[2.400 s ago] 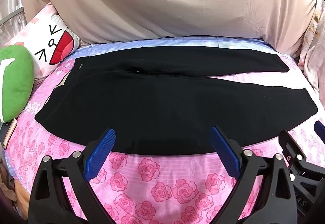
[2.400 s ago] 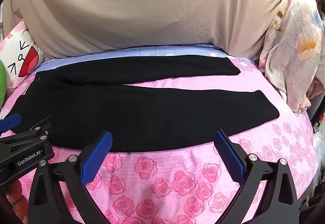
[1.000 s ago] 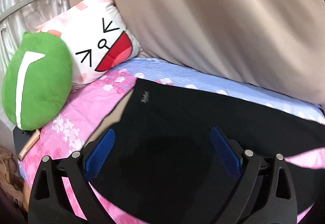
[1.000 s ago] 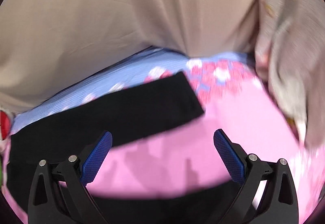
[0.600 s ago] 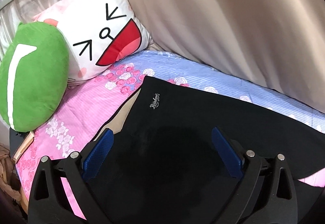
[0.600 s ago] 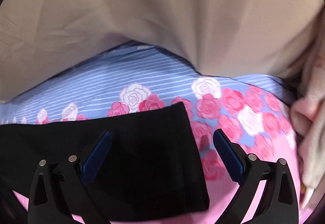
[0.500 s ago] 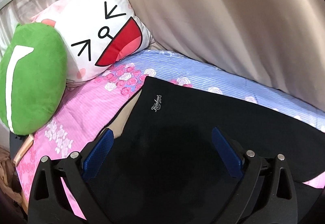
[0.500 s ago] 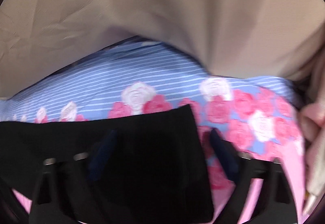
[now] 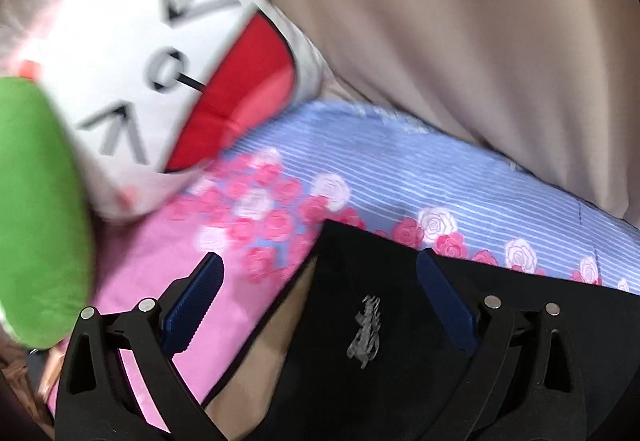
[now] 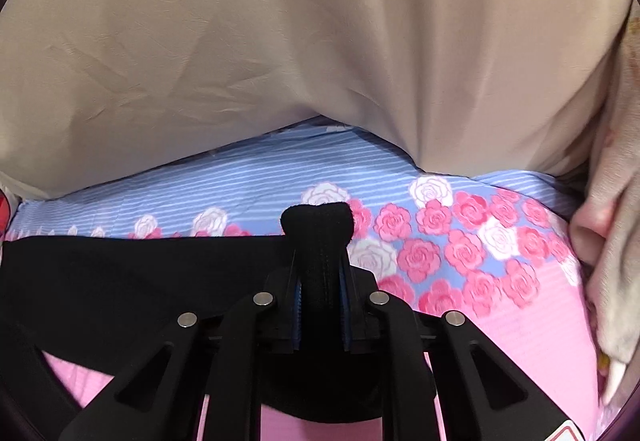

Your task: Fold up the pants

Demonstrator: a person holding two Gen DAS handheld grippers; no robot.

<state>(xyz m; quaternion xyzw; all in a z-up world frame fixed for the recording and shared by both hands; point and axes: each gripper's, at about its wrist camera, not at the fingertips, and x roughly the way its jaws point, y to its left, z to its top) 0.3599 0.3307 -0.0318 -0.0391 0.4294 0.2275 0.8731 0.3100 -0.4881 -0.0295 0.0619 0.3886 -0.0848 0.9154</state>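
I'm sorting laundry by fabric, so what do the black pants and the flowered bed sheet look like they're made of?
The pants look like a matte black stretch knit: soft, bunching thickly where the right gripper, its jaws just closed, pinches the leg end. A small pale logo sits by the waistband. The bed sheet looks like thin printed woven cotton or a blend, flat and dull, with roses and stripes. The exact fibre can't be told.

A bedroom in a home, shown by the bed [image 9: 440, 177] spread with a rose-printed sheet of pink and blue stripes. At the head end of that bed, a white cartoon-face pillow [image 9: 168, 81] with a red mouth, and just beside it a green plush cushion [image 9: 36, 209]. Behind the bed along its far edge, a hanging beige cloth [image 10: 280, 41]; at its foot end, pale bundled fabric [image 10: 616, 241].
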